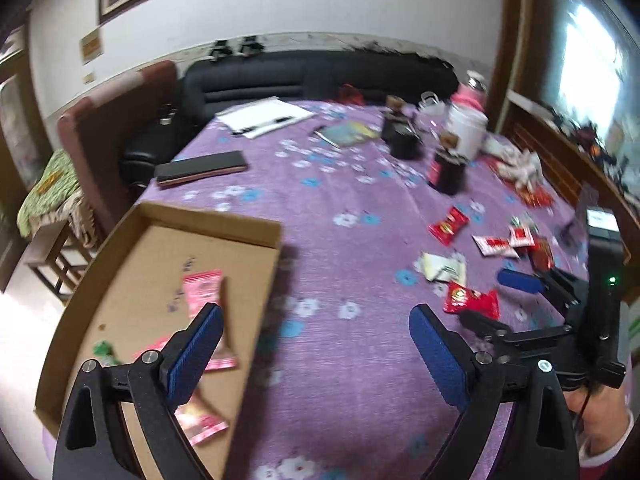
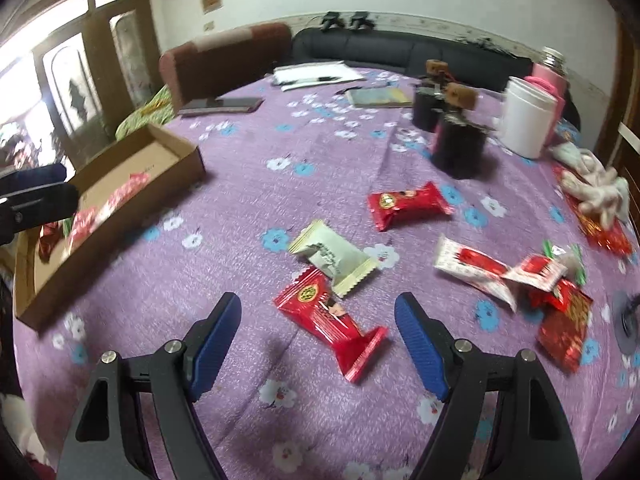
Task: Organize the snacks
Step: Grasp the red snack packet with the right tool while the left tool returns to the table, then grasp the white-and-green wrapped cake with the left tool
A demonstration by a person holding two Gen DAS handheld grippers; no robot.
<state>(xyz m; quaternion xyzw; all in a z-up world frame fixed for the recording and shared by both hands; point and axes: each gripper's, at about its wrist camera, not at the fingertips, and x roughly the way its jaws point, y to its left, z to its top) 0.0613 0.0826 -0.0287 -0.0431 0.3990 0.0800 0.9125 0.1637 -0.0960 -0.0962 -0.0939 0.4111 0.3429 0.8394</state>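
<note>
Box (image 1: 120, 240): held pink packets (image 1: 202, 286) and a green one (image 1: 105, 350). Left gripper (image 1: 316, 344): spread wide, empty, straddling box's right wall. Right gripper (image 2: 318, 328): spread wide, empty, over red packet (image 2: 332, 316) right of box, beside white packet (image 2: 334, 258). Bare cloth (image 2: 240, 200) between box and loose packets.

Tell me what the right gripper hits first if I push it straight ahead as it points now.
Most likely the red snack packet lying on the purple tablecloth, between the open right gripper fingers' line. The pale green packet lies just beyond, touching it. Depth is uncertain under the fisheye.
</note>
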